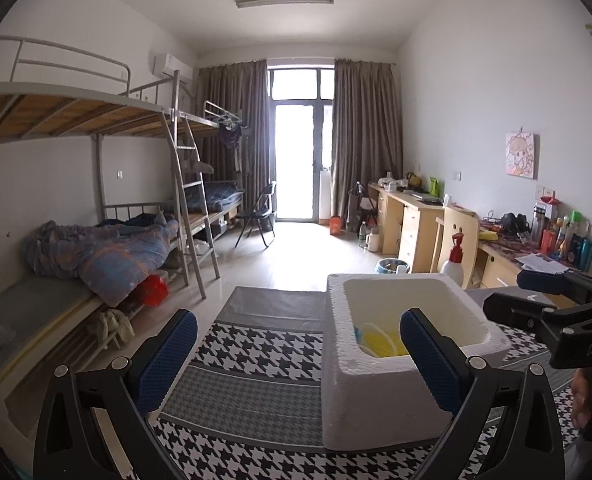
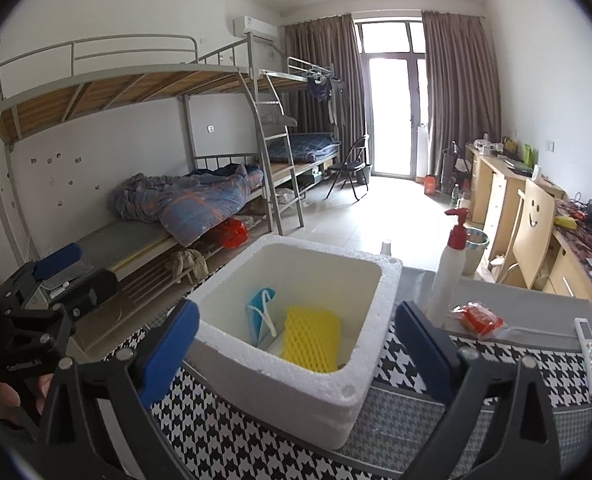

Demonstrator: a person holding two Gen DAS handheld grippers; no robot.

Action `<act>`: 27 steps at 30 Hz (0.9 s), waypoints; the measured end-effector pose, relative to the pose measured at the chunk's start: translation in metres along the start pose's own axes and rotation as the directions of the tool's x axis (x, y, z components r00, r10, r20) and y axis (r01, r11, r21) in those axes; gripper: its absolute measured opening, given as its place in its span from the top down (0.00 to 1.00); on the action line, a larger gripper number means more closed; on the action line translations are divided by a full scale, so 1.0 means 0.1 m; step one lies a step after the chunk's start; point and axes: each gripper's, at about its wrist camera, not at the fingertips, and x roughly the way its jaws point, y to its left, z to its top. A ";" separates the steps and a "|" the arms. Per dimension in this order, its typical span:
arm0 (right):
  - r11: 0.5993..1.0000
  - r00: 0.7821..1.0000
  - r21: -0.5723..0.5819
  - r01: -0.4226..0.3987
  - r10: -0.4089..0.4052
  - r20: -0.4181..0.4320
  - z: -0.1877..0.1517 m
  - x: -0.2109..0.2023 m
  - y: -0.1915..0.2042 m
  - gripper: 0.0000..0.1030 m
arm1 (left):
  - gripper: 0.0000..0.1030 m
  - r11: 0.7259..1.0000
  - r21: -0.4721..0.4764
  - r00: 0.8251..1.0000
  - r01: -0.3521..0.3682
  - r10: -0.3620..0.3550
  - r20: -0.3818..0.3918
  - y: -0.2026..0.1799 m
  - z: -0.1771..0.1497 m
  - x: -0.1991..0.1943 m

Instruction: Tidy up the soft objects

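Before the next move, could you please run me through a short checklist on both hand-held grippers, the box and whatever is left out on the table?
1. Right hand-held gripper empty, jaws wide apart: ok.
2. Left hand-held gripper empty, jaws apart: ok.
3. White foam box upright on the houndstooth tablecloth, top open: ok.
4. Yellow foam net sleeve and blue face mask inside the box: ok.
5. Red plastic-wrapped packet in the box: not ok; it lies on the table beside the white pump bottle.
6. Whether that packet is soft: cannot tell.
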 end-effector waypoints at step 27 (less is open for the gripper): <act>0.997 0.990 0.022 0.070 -0.073 0.120 -0.32 -0.70 -0.08 0.01 | 0.01 0.998 0.009 0.996 0.069 -0.069 0.058 -0.39 -0.06 -0.43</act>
